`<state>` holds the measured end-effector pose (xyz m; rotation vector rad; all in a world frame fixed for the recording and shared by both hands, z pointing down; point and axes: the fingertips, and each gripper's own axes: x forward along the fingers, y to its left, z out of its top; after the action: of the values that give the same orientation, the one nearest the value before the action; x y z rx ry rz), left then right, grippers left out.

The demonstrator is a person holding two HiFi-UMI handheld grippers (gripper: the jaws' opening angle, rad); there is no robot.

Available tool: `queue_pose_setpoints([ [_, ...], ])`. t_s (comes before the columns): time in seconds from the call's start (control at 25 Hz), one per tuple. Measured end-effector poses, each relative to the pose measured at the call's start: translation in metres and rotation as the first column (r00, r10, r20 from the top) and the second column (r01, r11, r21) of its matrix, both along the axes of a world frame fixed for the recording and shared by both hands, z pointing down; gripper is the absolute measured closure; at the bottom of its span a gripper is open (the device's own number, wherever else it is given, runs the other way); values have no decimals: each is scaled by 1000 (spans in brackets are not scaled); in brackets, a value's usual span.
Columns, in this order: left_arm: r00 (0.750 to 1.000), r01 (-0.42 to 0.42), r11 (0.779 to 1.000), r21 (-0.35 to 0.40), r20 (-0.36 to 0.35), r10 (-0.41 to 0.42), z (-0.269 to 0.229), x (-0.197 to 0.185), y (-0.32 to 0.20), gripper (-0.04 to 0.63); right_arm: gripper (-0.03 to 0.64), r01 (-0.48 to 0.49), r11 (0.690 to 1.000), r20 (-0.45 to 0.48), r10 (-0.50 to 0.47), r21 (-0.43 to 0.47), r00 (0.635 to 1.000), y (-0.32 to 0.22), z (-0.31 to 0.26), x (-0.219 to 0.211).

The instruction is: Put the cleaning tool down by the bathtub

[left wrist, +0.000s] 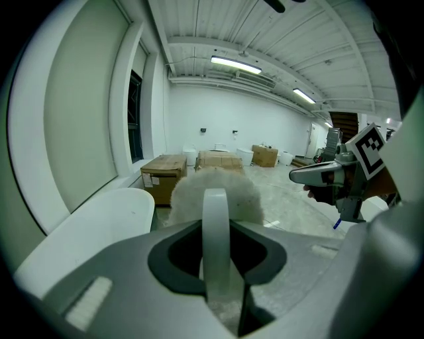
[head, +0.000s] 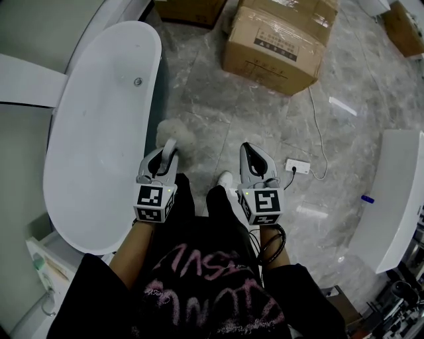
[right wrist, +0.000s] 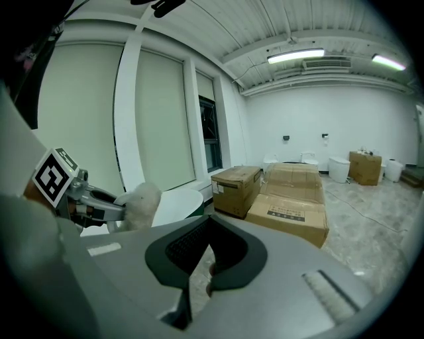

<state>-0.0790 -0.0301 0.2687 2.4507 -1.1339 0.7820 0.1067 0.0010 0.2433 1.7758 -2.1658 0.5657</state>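
Left gripper view shows the left gripper (head: 168, 149) pinching a white-handled fluffy cleaning tool (left wrist: 215, 212), carried beside the white oval bathtub (head: 99, 132). The right gripper (head: 250, 152) is closed and empty. Next, I'd guess, it gets lowered to the floor.

Grey marbled floor (head: 199, 86) — on it a white bathtub (head: 99, 132), cardboard boxes (head: 278, 40), a white power strip (head: 298, 166).

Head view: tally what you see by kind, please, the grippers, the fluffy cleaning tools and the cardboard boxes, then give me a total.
2 grippers: left gripper, right gripper
1 fluffy cleaning tool
4 cardboard boxes
Total: 7
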Motion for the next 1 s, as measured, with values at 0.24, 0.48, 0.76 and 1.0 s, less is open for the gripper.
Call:
queue_pose_setpoints([
  [0.24,1000,12,1000,-29,-3,-12,17,-5,-11,505,603,12,999,-4,-13,-44,1000,-8,17,-7],
  [0.48,1000,18,998,-68,3,-17,37,-4,-21,505,603,6,998,4,-6,-61,1000,-16,31,-8],
  [0.76,1000,-4,995,-97,21,6,57,-5,-28,505,601,6,997,-2,-6,-81,1000,-24,52,-11],
  [1.0,1000,17,990,-140,24,-14,77,-14,-35,505,600,6,994,13,-5,-112,1000,-33,66,-18],
])
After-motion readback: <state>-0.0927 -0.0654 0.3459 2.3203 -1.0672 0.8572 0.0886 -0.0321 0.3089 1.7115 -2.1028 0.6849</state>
